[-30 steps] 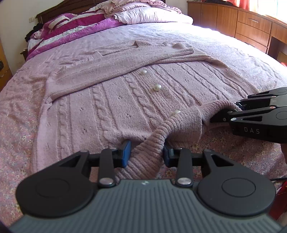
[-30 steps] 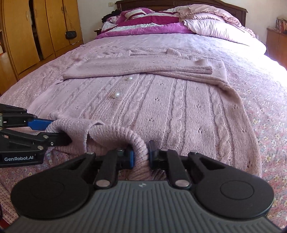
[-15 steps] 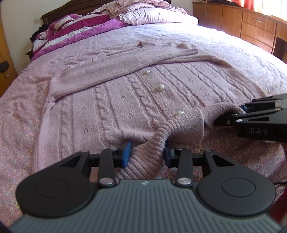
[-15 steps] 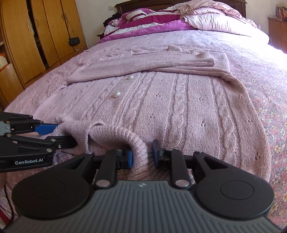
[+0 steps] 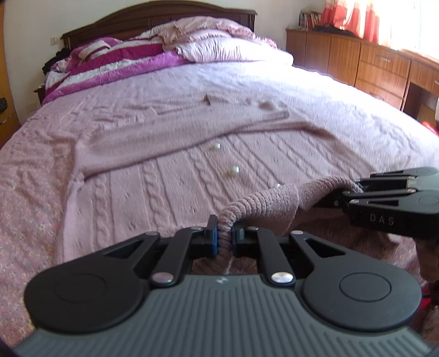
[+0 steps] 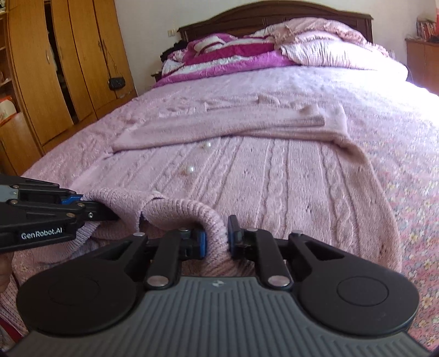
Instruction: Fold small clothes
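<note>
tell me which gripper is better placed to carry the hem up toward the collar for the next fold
Neither alone. The left gripper and right gripper are each clamped on the cardigan's ribbed hem, side by side, so both should probably lift together.

The cardigan is soft pink knit, cable-patterned, with a thick ribbed hem and glossy pearl-like buttons. The bedspread under it is textured pink cloth, matt. The left gripper and right gripper are matt black plastic with shiny metal pivot pins and blue pads. The wardrobe and headboard are smooth varnished wood.
</note>
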Available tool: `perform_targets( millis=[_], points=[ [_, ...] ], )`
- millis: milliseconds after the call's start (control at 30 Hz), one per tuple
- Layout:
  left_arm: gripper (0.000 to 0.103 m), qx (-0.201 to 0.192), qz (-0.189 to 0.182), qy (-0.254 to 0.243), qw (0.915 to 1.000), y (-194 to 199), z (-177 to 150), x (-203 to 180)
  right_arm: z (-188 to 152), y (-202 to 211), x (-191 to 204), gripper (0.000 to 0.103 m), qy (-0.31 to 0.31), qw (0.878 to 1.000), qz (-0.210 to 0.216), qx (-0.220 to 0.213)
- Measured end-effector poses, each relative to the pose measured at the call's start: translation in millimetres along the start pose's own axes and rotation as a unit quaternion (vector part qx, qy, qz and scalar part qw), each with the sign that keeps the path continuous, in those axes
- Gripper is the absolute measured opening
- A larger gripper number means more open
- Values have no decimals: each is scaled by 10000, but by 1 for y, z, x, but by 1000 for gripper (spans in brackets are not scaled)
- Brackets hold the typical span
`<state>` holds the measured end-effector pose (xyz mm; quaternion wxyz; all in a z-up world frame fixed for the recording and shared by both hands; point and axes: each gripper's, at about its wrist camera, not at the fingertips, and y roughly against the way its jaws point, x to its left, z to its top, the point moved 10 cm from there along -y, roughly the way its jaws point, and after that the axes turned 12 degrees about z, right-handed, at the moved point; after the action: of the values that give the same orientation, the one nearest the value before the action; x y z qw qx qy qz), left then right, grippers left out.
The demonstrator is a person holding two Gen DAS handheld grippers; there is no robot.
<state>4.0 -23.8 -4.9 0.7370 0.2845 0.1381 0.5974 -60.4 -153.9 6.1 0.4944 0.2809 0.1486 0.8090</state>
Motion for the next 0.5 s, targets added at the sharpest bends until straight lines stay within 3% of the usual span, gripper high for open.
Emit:
perform_targets(
  millis=[500],
  points=[
    [11,-615,184,346,9973,10,57,19,61,8,11,12,254,9970,171,-711]
  ],
)
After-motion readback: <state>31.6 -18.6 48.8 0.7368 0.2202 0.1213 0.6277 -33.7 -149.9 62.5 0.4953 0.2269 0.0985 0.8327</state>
